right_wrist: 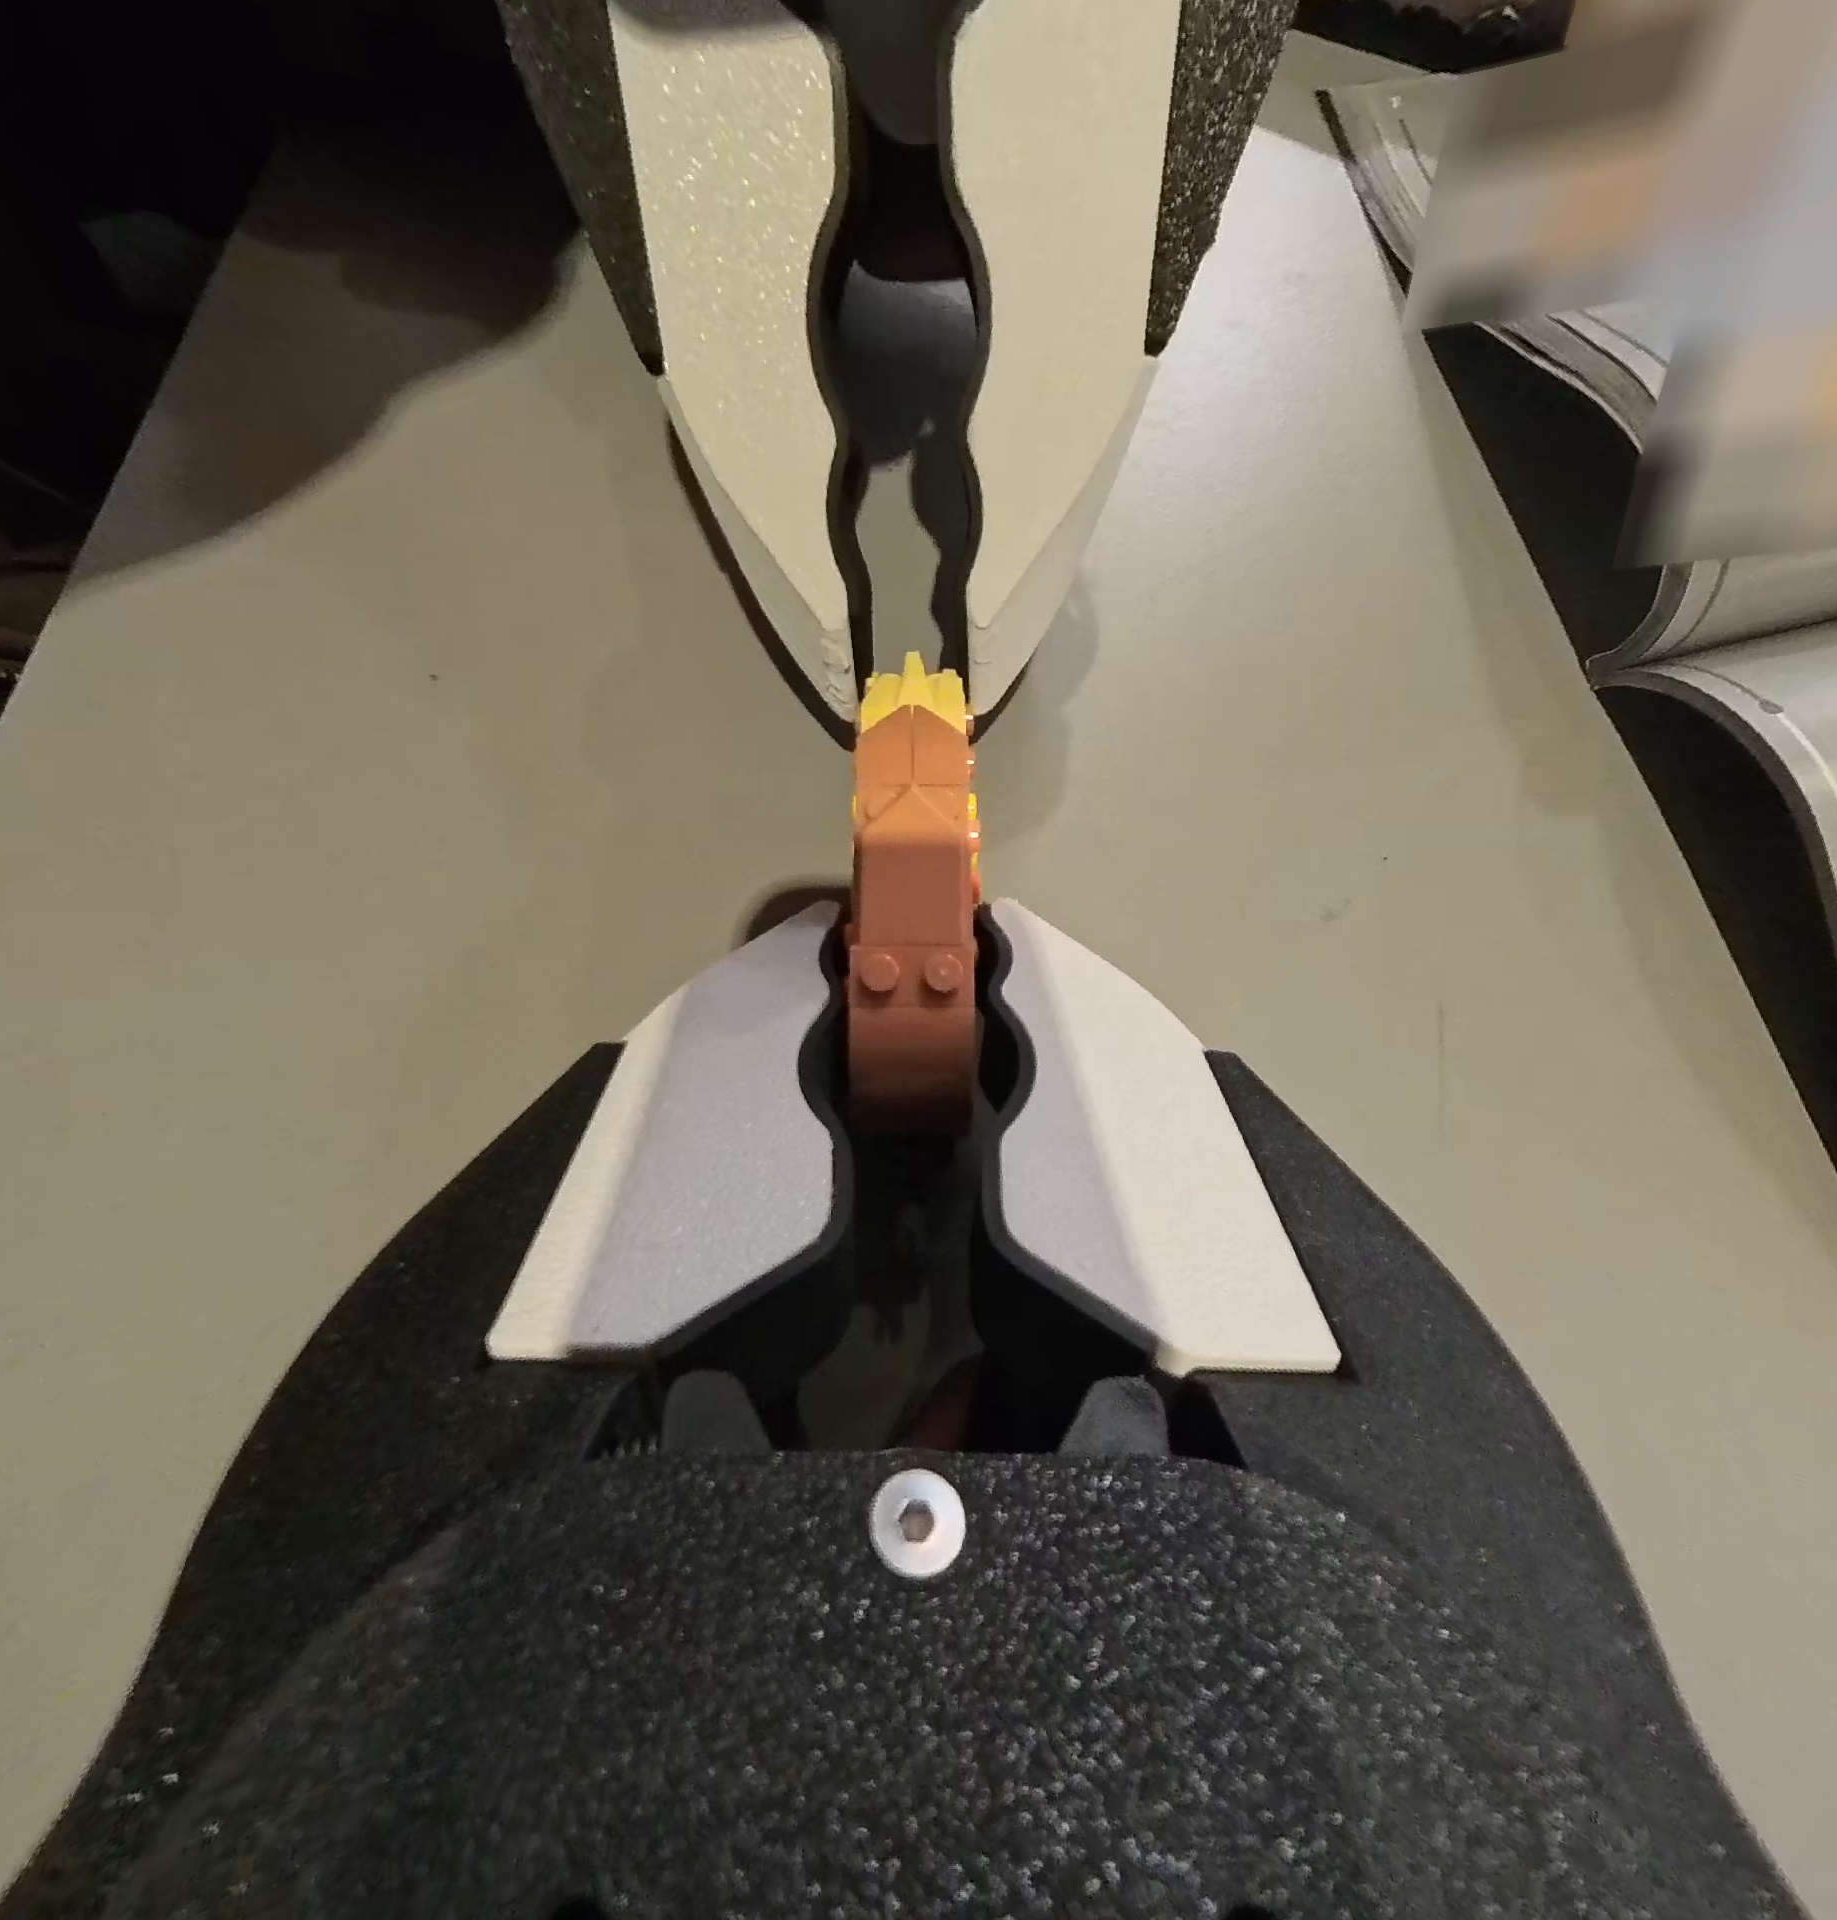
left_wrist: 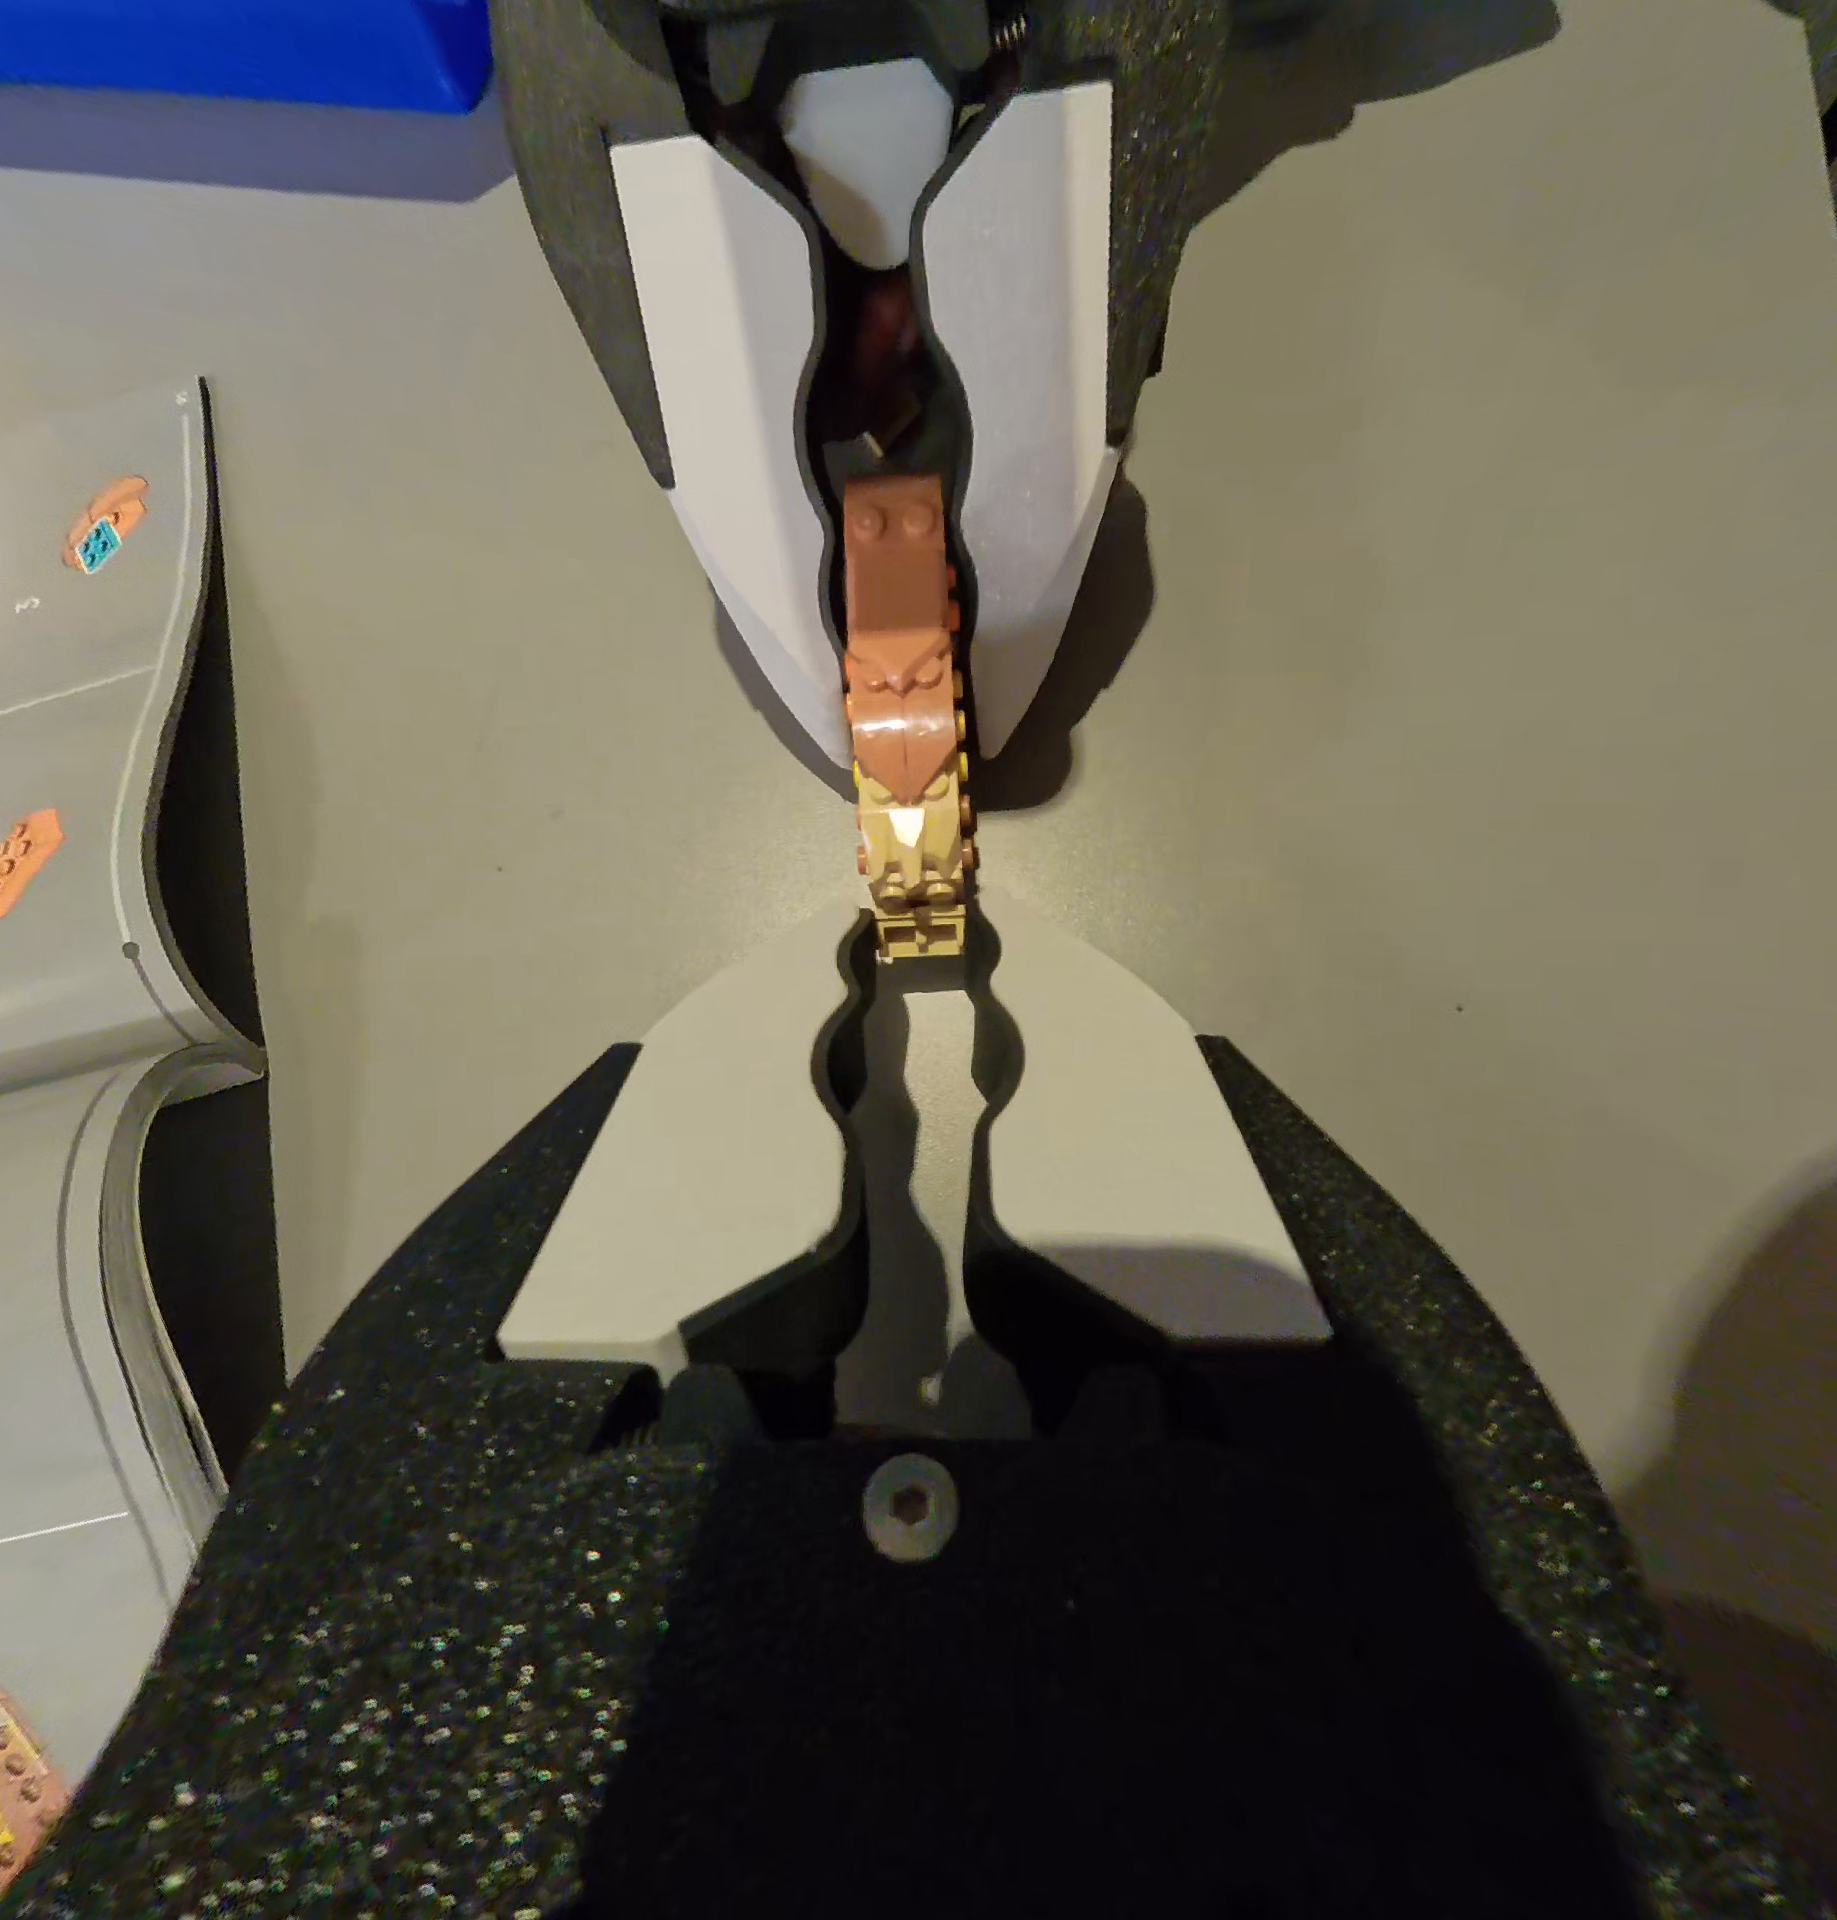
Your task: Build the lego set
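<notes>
A narrow lego assembly [left_wrist: 898, 644] of brown, tan and yellow bricks hangs above the grey table [left_wrist: 1413, 727], held at both ends. My left gripper [left_wrist: 919, 940] is shut on its tan end. My right gripper [left_wrist: 909, 748] faces it from the far side, shut on the brown end. In the right wrist view the assembly [right_wrist: 909, 831] runs forward from my right gripper [right_wrist: 909, 920], which clamps the brown studded part. My left gripper [right_wrist: 909, 696] pinches the yellow tip there. The assembly's lower part is hidden between the fingers.
An open instruction booklet [left_wrist: 62, 727] lies on the table to the left of my left gripper; it also shows at the right of the right wrist view [right_wrist: 1724, 727]. A blue bin [left_wrist: 218, 42] sits at the far left corner. Both grippers' tips are close together, under 4 cm apart.
</notes>
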`<act>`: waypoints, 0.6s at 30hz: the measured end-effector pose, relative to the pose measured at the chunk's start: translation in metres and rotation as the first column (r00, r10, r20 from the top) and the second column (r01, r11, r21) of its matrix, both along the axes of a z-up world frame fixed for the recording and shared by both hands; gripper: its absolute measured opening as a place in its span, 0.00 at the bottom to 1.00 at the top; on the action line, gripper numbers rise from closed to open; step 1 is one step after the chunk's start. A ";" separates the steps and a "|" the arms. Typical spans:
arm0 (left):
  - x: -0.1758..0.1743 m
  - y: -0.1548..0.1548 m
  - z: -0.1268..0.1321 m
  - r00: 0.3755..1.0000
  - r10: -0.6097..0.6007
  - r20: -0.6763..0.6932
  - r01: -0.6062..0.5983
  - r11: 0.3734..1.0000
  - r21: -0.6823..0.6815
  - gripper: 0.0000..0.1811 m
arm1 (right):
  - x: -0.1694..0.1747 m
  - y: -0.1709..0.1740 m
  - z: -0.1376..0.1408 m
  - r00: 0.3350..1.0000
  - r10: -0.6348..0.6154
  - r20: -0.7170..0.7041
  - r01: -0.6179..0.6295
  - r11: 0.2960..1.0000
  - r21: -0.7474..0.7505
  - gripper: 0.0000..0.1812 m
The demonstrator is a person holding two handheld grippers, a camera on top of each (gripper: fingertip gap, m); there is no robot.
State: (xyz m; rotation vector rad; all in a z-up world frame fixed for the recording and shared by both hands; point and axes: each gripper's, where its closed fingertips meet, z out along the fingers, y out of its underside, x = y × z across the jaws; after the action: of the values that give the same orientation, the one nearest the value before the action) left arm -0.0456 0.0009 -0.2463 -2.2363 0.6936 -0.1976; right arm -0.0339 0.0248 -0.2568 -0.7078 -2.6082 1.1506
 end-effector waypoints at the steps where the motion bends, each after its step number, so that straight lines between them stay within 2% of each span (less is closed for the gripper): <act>1: 0.000 0.000 0.000 1.000 0.002 -0.004 -0.002 1.000 -0.005 0.08 | 0.000 0.000 0.000 1.000 -0.001 0.000 0.001 1.000 -0.001 0.12; 7: 0.002 0.000 -0.007 1.000 -0.001 -0.027 0.000 0.999 -0.037 0.08 | -0.002 -0.005 0.006 1.000 0.000 -0.013 0.000 0.999 -0.046 0.12; 18: 0.004 0.001 -0.004 0.999 -0.004 0.039 0.003 1.000 0.003 0.09 | 0.001 -0.003 0.008 1.000 0.003 -0.020 -0.004 0.998 -0.062 0.12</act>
State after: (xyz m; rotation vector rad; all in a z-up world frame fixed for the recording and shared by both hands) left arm -0.0418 0.0018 -0.2503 -2.2227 0.6765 -0.2411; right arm -0.0329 0.0215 -0.2490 -0.7008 -2.5690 1.2377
